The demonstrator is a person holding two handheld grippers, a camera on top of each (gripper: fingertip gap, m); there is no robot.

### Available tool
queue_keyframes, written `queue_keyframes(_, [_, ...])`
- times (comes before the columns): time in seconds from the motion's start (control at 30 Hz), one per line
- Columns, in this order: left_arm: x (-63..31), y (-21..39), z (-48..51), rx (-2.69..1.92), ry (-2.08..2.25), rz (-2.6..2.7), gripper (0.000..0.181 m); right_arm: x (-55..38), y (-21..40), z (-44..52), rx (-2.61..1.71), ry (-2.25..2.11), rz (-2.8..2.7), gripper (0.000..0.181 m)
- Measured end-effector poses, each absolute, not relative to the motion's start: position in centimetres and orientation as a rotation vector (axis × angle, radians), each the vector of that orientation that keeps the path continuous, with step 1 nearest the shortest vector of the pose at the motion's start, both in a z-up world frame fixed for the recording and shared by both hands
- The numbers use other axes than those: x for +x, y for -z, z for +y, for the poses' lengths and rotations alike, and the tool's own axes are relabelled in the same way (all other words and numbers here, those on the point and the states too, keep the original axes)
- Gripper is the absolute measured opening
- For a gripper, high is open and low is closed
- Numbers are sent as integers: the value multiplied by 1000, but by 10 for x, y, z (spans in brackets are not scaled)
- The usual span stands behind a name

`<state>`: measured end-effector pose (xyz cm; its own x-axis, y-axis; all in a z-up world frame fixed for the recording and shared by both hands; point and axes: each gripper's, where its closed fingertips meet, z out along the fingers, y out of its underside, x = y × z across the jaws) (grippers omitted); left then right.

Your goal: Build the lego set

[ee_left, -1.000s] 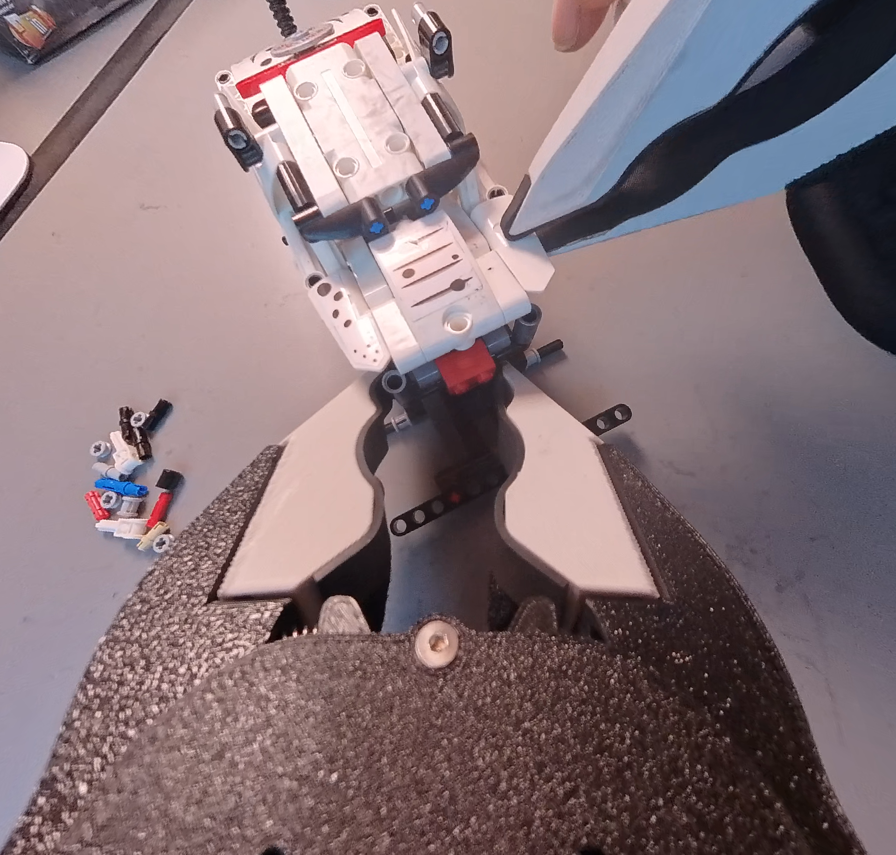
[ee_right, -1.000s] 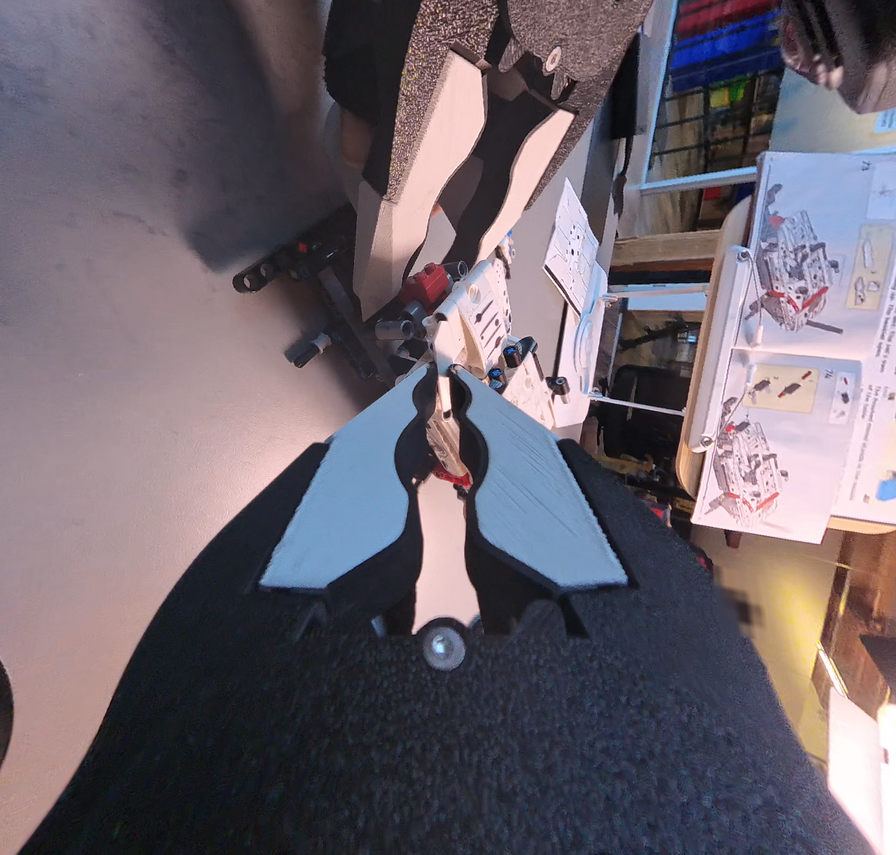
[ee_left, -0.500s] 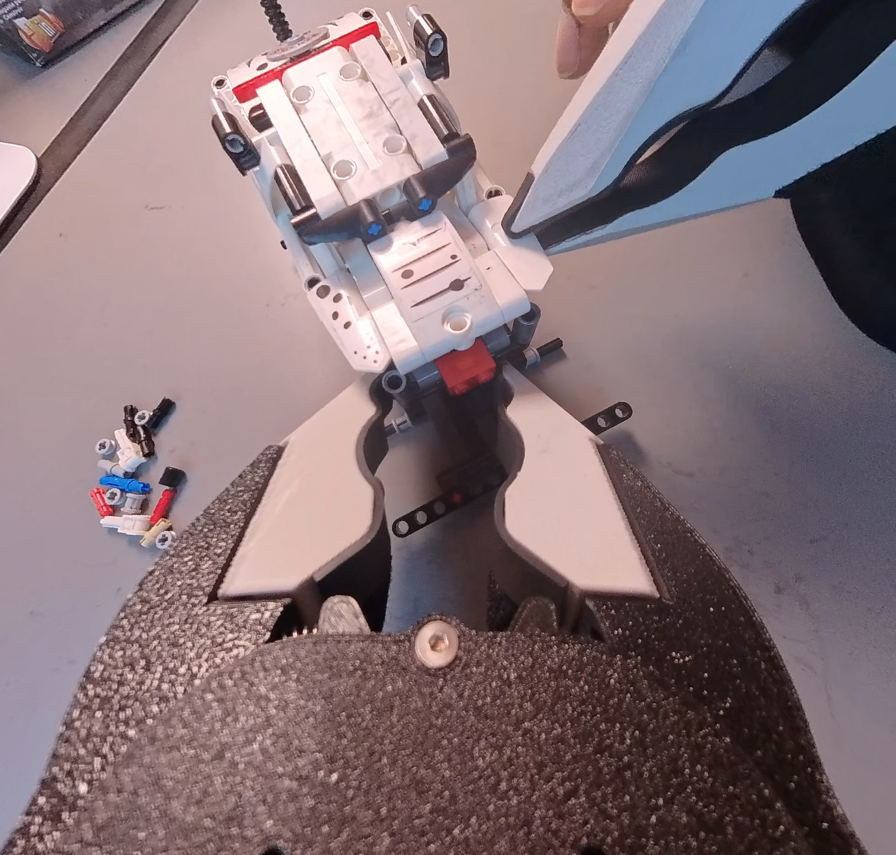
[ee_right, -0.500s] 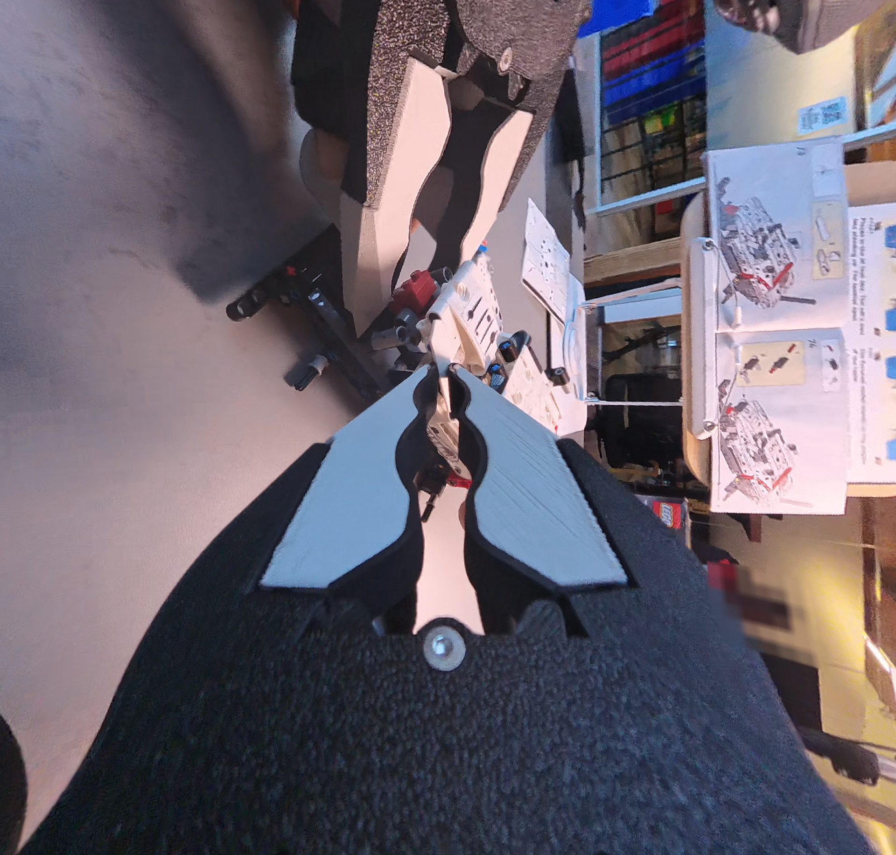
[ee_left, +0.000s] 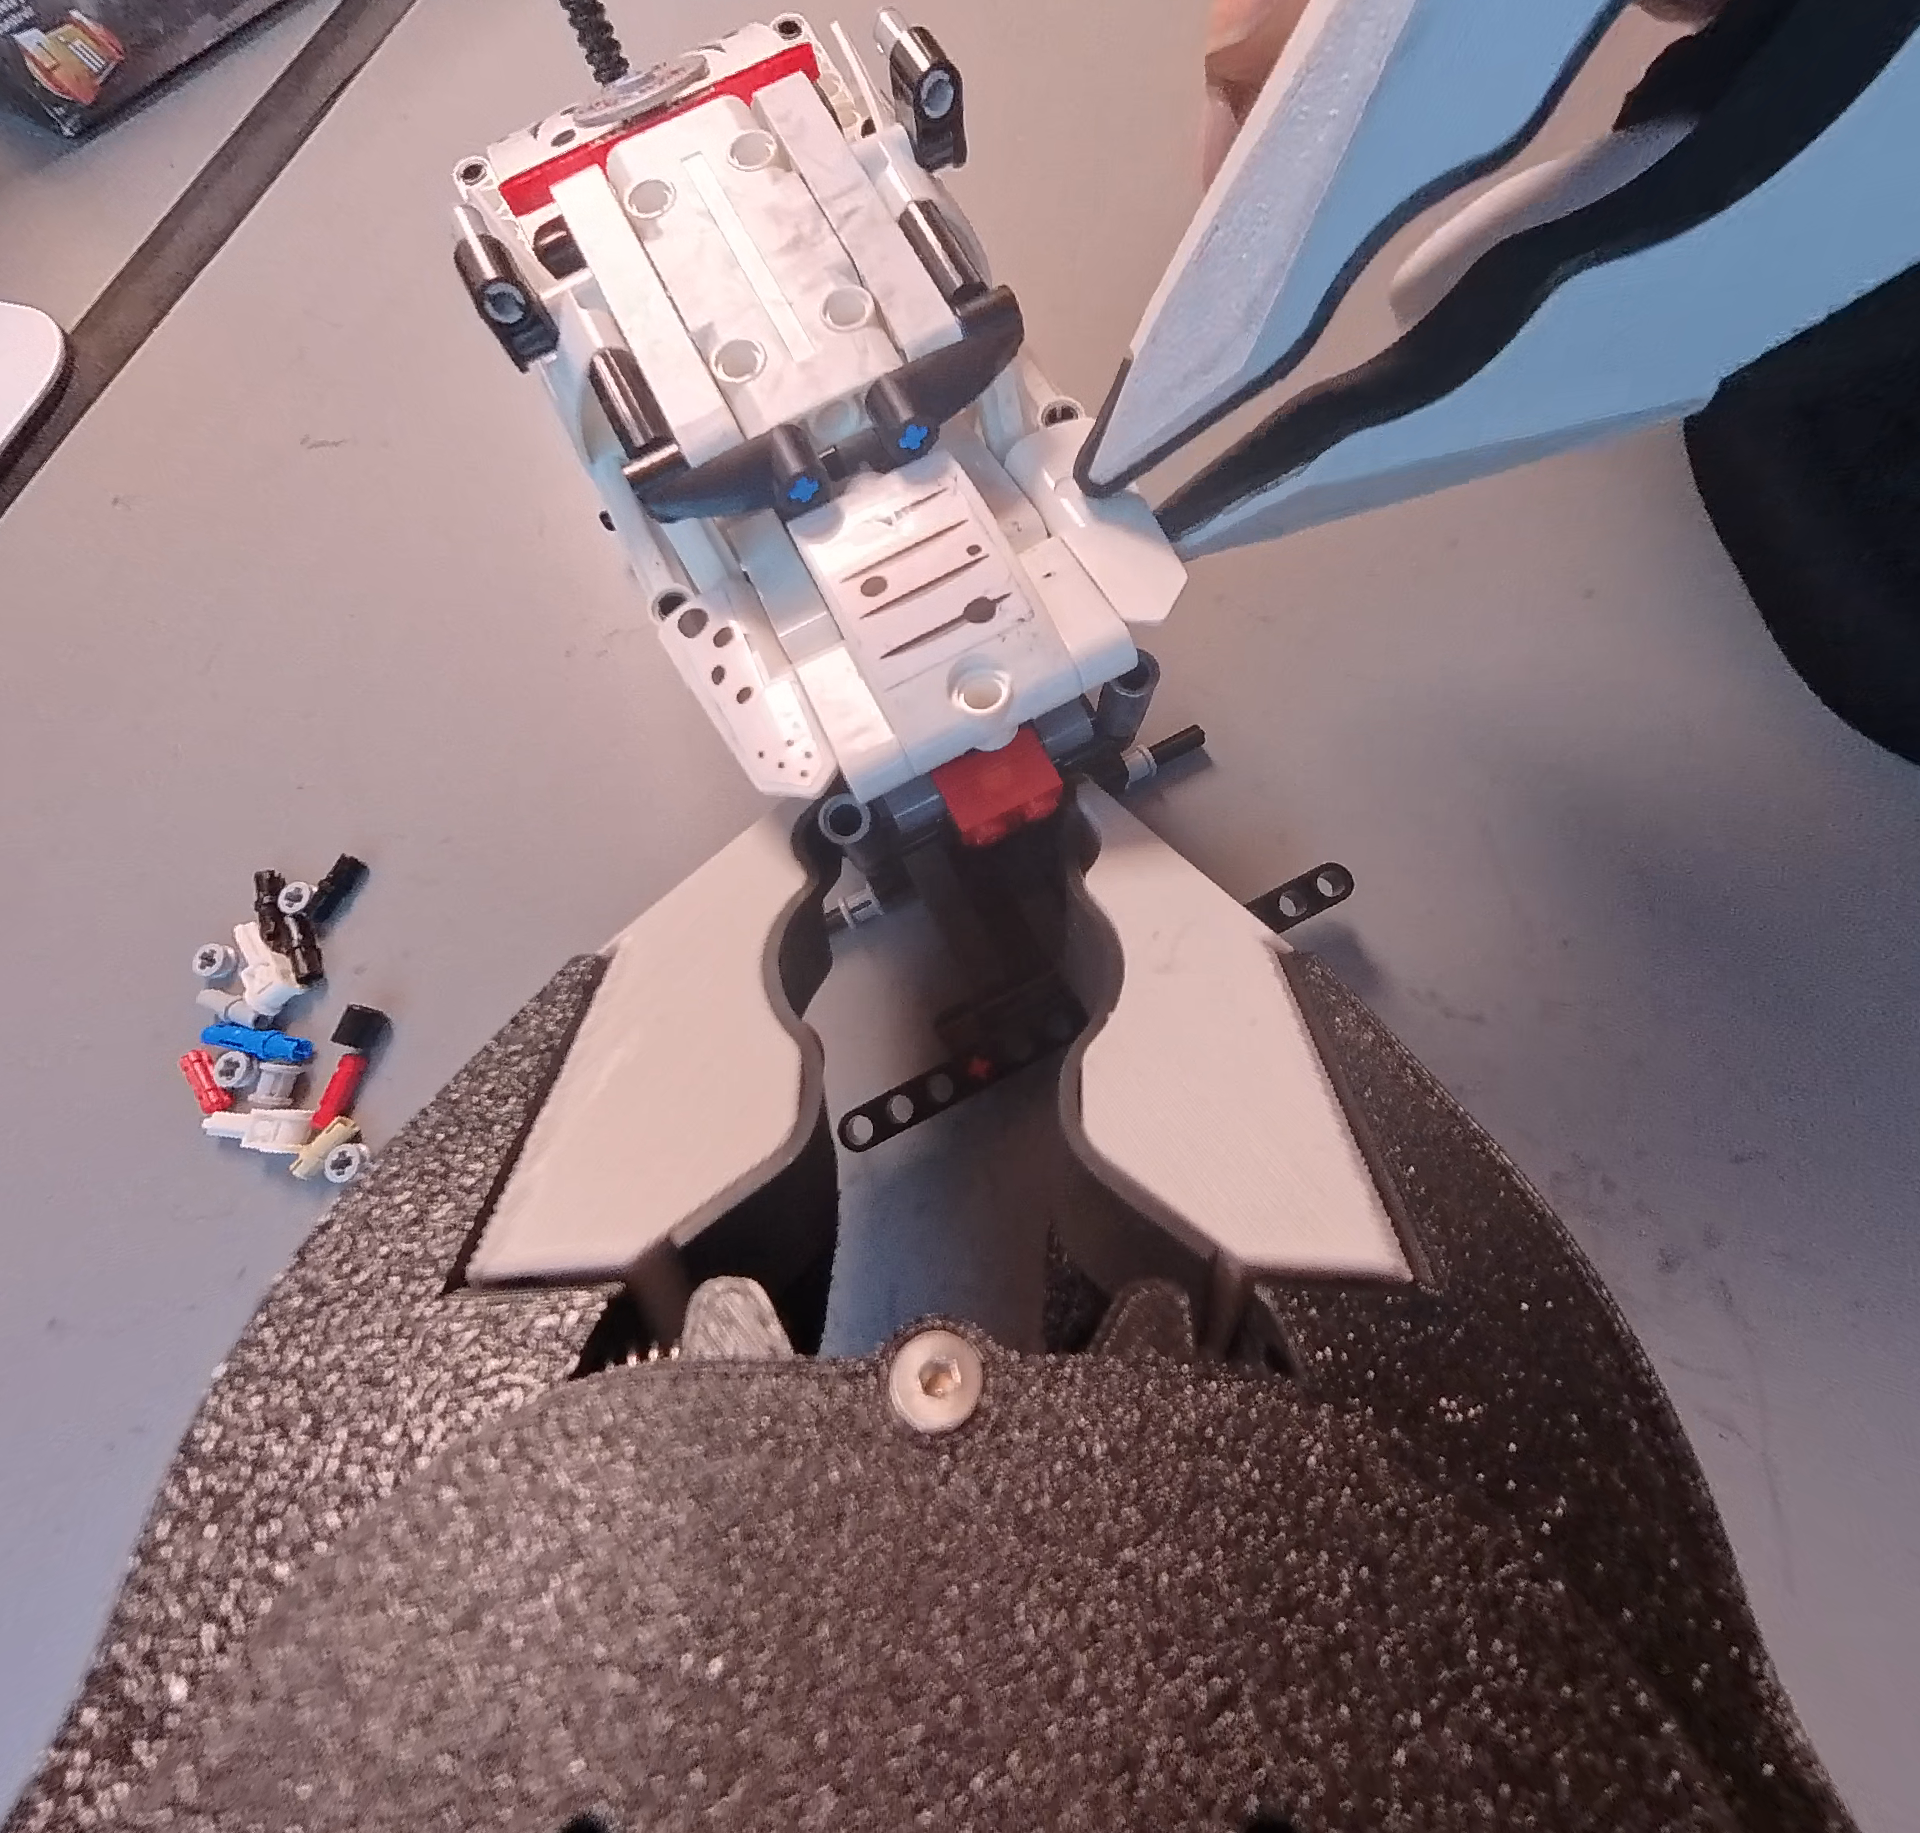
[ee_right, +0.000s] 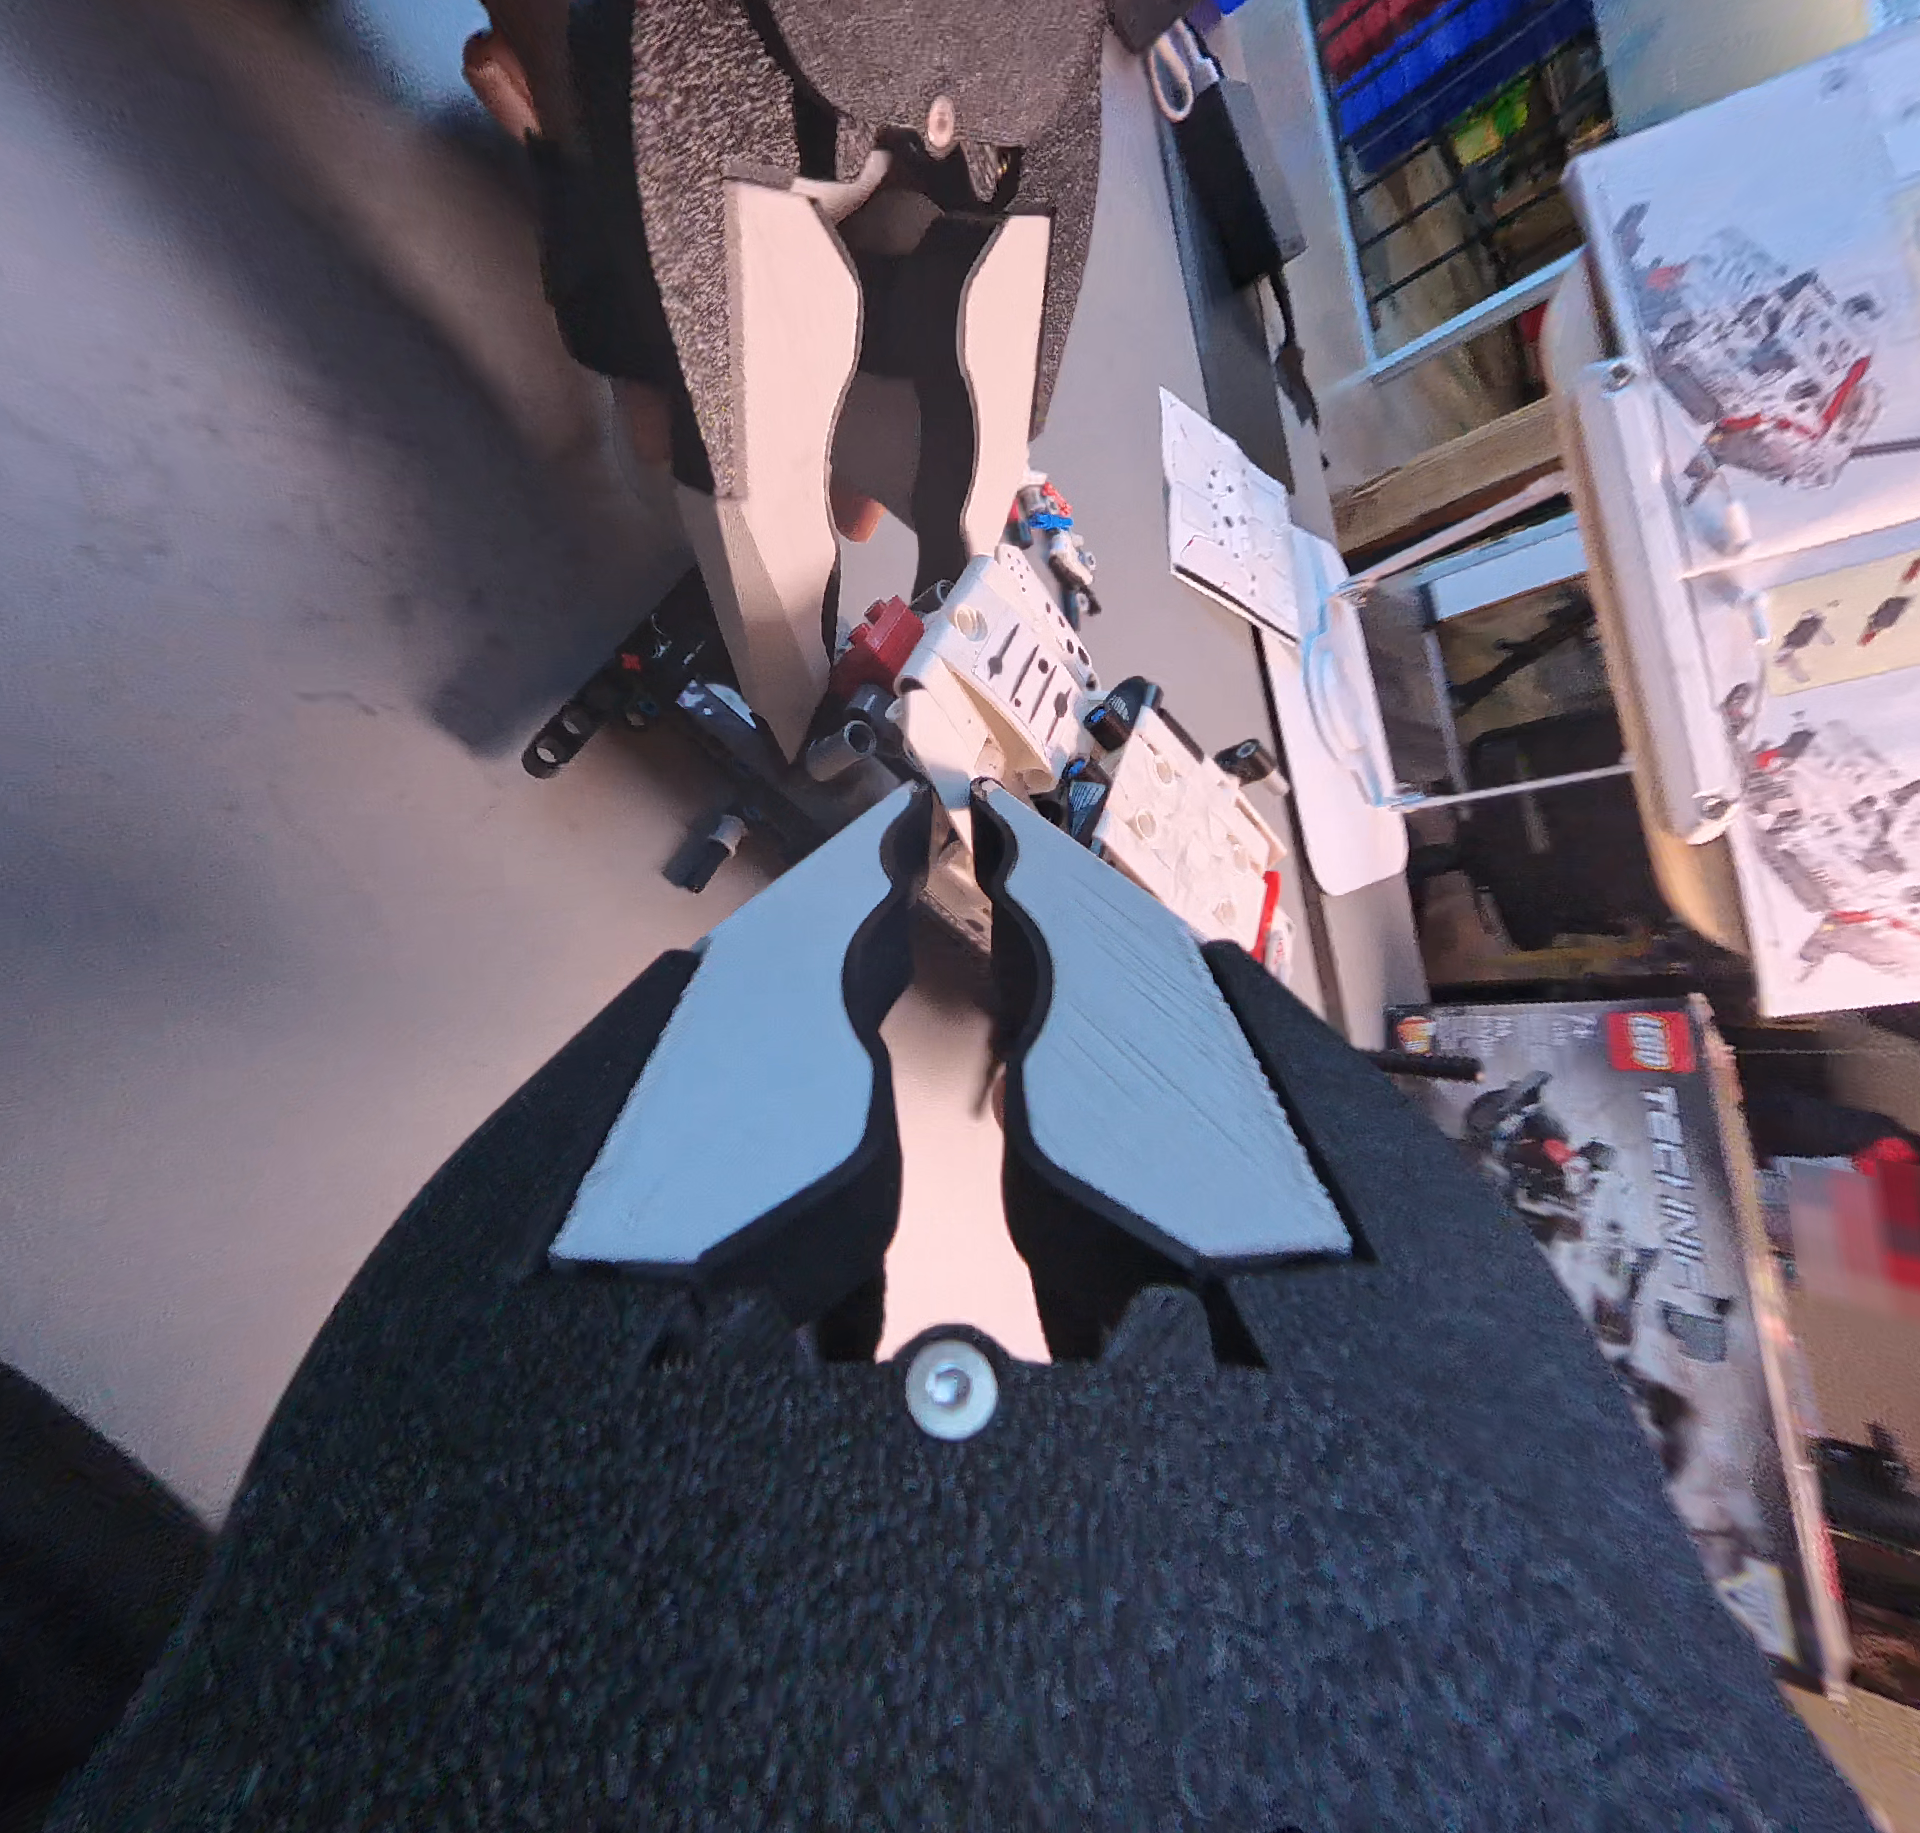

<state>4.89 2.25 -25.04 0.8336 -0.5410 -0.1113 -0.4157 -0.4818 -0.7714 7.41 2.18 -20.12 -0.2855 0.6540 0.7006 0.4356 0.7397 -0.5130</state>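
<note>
Left wrist view: the left gripper (ee_left: 940, 827) clamps the dark front chassis of the white Lego vehicle (ee_left: 831, 453), steadying it on the grey table (ee_left: 312, 640); spare pins (ee_left: 275, 1025) wait just beside.

Right wrist view: the right gripper (ee_right: 943, 796), fingers nearly closed, pinches the white side panel (ee_right: 961, 781), probably to seat it.

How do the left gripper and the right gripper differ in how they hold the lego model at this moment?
The left gripper grips the lego model at its dark front frame beside the red brick; the right gripper pinches a thin white side panel. The left gripper's jaws stand wider apart; the right gripper's are nearly closed. The left gripper has a speckled grey body; the right gripper's is plain black. Both have pale fingers and hold the same model.
</note>
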Motion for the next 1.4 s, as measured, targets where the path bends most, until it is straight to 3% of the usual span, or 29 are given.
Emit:
queue_keyframes(0.2, [48,249,20,-2136,240,694,40,81,181,24,-987,-487,-1877,11])
queue_keyframes(0.33, [39,234,6,-2142,469,640,52,93,170,31,-1107,-583,-1729,21])
queue_keyframes(0.63, [24,190,20,-2079,1346,255,35,98,182,12,-1001,-347,-1596,32])
queue_keyframes(0.87, [34,200,25,-2189,1422,228,9,74,188,3,-913,-212,-1664,34])
queue_keyframes(1.07, [33,200,26,-2175,1529,132,8,67,188,-8,-1194,-394,-1679,51])
queue_keyframes(1.23, [33,200,26,-2145,1610,76,7,68,183,-11,-1329,-481,-1636,52])
queue_keyframes(1.4, [31,201,28,-2289,1344,167,6,70,190,-11,-1400,-521,-1641,54])
